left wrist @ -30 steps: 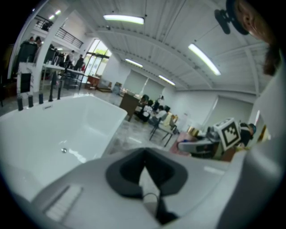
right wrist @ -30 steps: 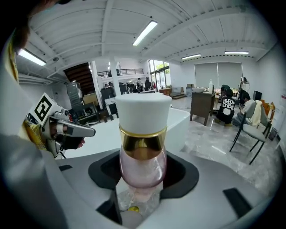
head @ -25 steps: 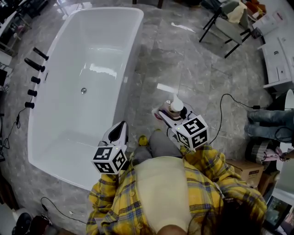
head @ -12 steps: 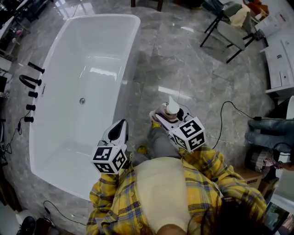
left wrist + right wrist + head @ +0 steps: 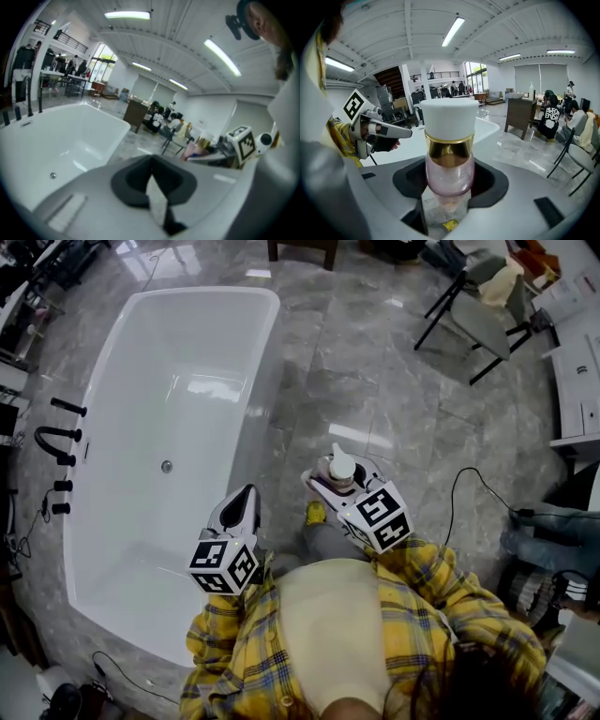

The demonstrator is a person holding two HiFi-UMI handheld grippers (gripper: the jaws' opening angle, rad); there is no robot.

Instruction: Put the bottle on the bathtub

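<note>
Head view shows the right gripper (image 5: 330, 486), clenched on the pink bottle (image 5: 342, 465), edging left toward the bathtub (image 5: 269, 381) over the last second. It still hangs above the floor (image 5: 394, 362), right of the rim. The left gripper (image 5: 246, 501) is closed and empty. The carry looks unfinished.

Bright, even light is given by ceiling strips (image 5: 453, 31). Glare is seen on the floor (image 5: 353, 435) and in the bathtub (image 5: 214, 387). Gripper views are bent at the edges, corners darkened.
</note>
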